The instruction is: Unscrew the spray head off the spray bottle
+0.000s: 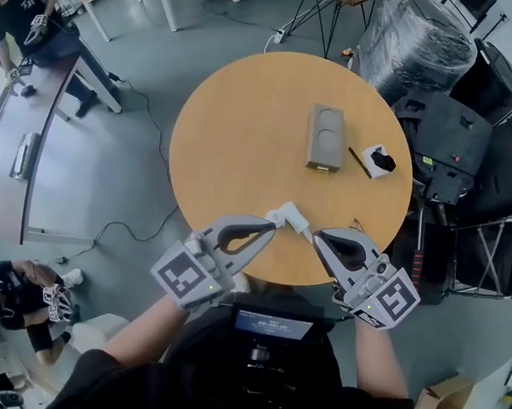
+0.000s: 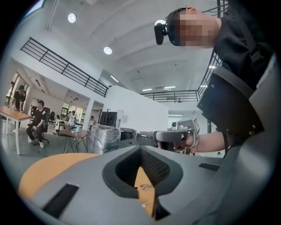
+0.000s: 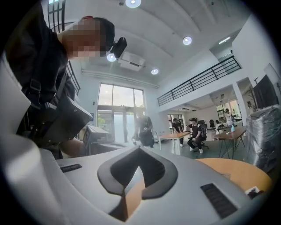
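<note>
- The left tongs (image 1: 273, 223) are held low over the near edge of the round bench (image 1: 232, 130), pointing to the right and a little away from the person. The bare left forearm (image 1: 142, 330) comes up behind them.
- The right tongs (image 1: 317, 237) point up and to the left, toward the left ones. The right forearm (image 1: 377, 357) is almost straight below them.
- The two tips come close to each other. The white spray bottle (image 1: 290, 216) lies between them on the bench, near its front edge. From above I cannot tell if a tip touches it.
- In the left gripper view the left tongs (image 2: 140, 148) are pressed together at the tips, with only bench wood seen through the gap behind them.
- In the right gripper view the right tongs (image 3: 139, 148) are pressed together in the same way and pinch nothing.
- Neither gripper view shows the bottle; only the head view does.
- The left gripper view shows the right tongs (image 2: 175, 136) in the person's hand.
- Only the head view shows a grey box (image 1: 325, 138) and a pen (image 1: 359, 162) farther back on the bench.
</note>
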Demonstrator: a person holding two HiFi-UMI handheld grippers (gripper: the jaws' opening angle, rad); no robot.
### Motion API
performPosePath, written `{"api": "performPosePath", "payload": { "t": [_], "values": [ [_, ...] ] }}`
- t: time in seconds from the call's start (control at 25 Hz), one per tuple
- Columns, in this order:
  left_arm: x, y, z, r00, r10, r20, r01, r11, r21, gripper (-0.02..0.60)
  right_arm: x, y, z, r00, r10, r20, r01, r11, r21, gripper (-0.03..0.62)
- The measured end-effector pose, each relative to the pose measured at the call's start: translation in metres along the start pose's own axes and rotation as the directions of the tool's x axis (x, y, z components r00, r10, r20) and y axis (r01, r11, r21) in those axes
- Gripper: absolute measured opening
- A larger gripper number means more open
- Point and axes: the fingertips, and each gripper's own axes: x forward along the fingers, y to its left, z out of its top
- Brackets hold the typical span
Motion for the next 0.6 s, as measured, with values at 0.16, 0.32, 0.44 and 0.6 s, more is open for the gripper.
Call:
{"api": "performPosePath", "payload": {
  "t": [0.16, 0.32, 0.44, 0.6],
  "values": [
    [-0.002, -0.004, 0.009, 1.0, 0.009, 0.007, -0.009, 1.0, 0.0, 0.023, -0.002, 0.002, 0.011, 0.999, 0.03, 0.041, -0.032, 0.999, 0.041, 0.009],
    [0.002, -0.006, 0.013, 1.0, 0.012, 0.014, -0.012, 1.0, 0.007, 0.023, 0.0, 0.001, 0.012, 0.999, 0.04, 0.031, -0.041, 0.999, 0.013, 0.009],
    [0.004, -0.006, 0.015, 1.0, 0.008, 0.013, -0.008, 1.0, 0.007, 0.021, 0.004, 0.001, 0.013, 0.998, 0.052, 0.025, -0.052, 0.999, 0.002, 0.009],
    [0.003, -0.004, 0.014, 1.0, 0.01, 0.014, -0.01, 1.0, 0.011, 0.021, 0.011, 0.002, 0.01, 0.998, 0.057, 0.022, -0.057, 0.998, 0.001, 0.009]
  ]
}}
